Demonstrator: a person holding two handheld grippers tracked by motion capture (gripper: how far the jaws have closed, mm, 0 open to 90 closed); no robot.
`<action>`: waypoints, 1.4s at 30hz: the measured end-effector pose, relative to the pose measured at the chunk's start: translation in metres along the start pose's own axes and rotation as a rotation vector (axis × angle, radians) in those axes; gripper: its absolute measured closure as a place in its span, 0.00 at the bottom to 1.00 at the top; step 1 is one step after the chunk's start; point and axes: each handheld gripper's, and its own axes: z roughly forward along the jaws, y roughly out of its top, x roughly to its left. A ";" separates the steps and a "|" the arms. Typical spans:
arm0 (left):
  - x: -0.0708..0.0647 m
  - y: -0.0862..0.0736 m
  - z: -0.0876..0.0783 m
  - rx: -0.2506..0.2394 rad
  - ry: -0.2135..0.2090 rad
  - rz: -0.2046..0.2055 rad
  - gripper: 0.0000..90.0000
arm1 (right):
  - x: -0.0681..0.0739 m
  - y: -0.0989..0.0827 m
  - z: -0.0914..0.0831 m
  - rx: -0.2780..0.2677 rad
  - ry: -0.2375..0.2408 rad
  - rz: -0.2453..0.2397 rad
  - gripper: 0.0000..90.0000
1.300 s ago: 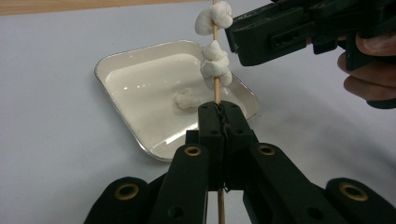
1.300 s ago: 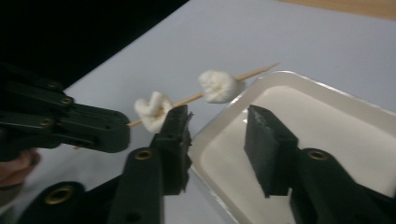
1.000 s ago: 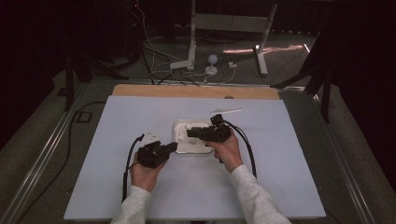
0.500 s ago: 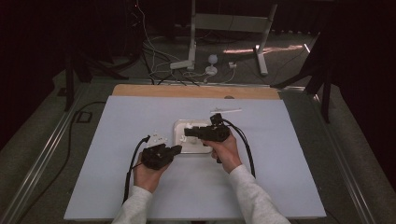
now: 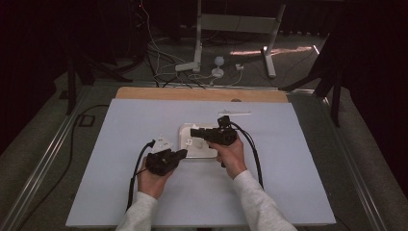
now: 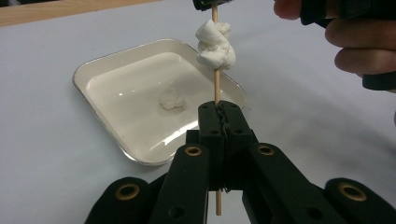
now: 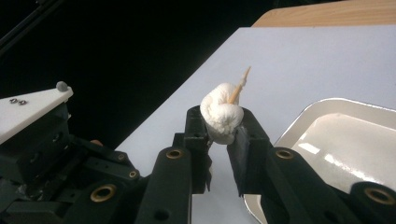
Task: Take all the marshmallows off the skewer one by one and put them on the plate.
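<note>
Closing over the last moment, the right gripper [image 7: 219, 133] jaws now pinch the marshmallow [image 7: 221, 113] on the skewer [image 6: 215, 88]. Left gripper [image 6: 220, 122] jaws, fully shut, steady the skewer over the tray [image 6: 100, 74] on the surface, catching crumbs.

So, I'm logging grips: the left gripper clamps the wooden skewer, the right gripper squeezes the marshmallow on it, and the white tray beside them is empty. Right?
Not quite: the white tray is not empty. The left gripper view shows a marshmallow piece lying in it. The rest holds: the left gripper clamps the wooden skewer, and the right gripper squeezes the marshmallow.
</note>
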 end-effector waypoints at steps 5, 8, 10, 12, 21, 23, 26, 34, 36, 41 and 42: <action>0.003 0.000 -0.002 -0.007 0.000 -0.005 1.00 | 0.003 0.001 0.001 -0.024 -0.020 -0.009 0.87; 0.003 0.000 -0.003 -0.012 0.004 -0.006 1.00 | 0.002 0.002 0.002 -0.037 -0.020 0.004 0.87; 0.003 0.000 -0.004 -0.008 0.007 -0.005 1.00 | 0.002 0.003 0.002 -0.045 -0.022 0.015 0.87; 0.003 0.000 -0.004 -0.007 0.007 -0.003 1.00 | 0.001 0.004 0.002 -0.052 -0.028 0.020 0.87; 0.002 -0.001 -0.004 0.021 0.015 0.015 1.00 | -0.005 0.009 -0.006 -0.087 -0.071 0.014 0.88; 0.001 -0.002 -0.003 0.049 0.042 0.031 1.00 | -0.006 0.010 -0.009 -0.105 -0.082 0.013 0.89; 0.008 -0.009 -0.005 0.051 0.043 -0.004 1.00 | -0.014 0.018 -0.023 -0.168 -0.109 0.038 0.89; 0.011 -0.005 -0.009 0.020 0.057 -0.020 1.00 | -0.012 0.016 -0.026 -0.063 -0.165 -0.056 0.88; 0.012 -0.005 -0.009 0.018 0.059 -0.025 1.00 | -0.012 0.015 -0.023 -0.049 -0.176 -0.066 0.87; 0.013 -0.005 -0.008 0.018 0.056 -0.034 1.00 | -0.016 0.013 -0.021 -0.008 -0.204 -0.065 0.86; 0.013 -0.005 -0.008 0.017 0.056 -0.034 1.00 | -0.018 0.012 -0.020 0.006 -0.209 -0.068 0.86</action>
